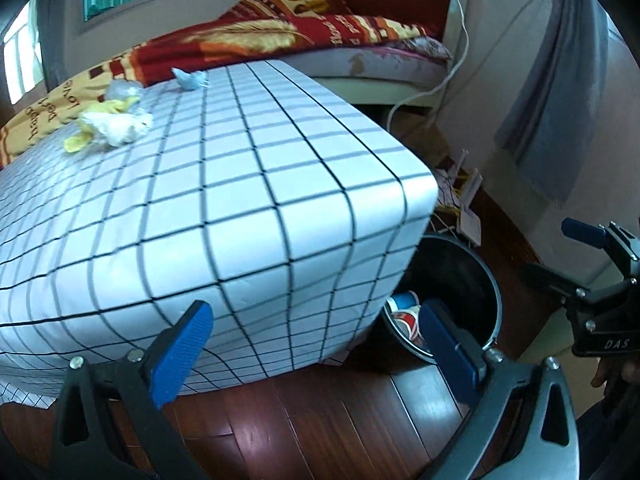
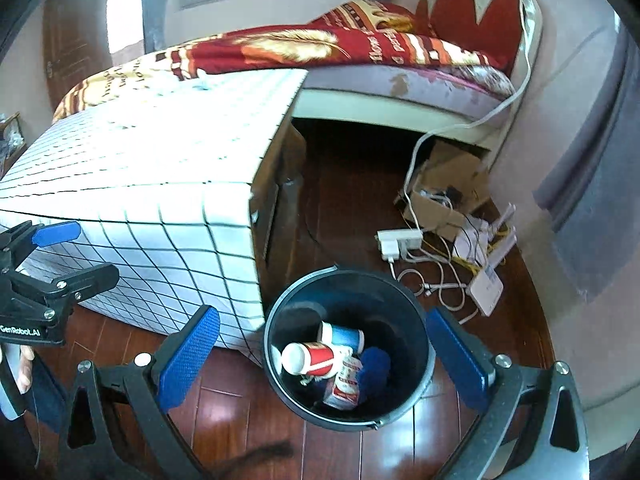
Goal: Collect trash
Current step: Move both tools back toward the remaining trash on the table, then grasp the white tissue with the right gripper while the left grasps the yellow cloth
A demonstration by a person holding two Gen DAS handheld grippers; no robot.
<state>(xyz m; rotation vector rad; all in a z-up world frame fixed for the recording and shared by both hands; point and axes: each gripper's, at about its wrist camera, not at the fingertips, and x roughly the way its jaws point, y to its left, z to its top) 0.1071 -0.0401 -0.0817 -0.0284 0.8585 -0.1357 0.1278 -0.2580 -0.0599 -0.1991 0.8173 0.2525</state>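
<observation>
Yellow-white crumpled trash [image 1: 110, 124] remains on the checked table [image 1: 248, 184]. Both left tongs [image 1: 316, 344] and right tongs [image 2: 324, 356] gape wide, empty. Advise approaching level, pinching centrally, then carrying to bin [image 2: 424, 344].

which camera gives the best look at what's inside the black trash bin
The right wrist view. It looks straight down into the black trash bin, showing paper cups and a small carton at the bottom. In the left wrist view the bin is half hidden behind the checked table corner and the left gripper, with only a cup edge visible.
</observation>
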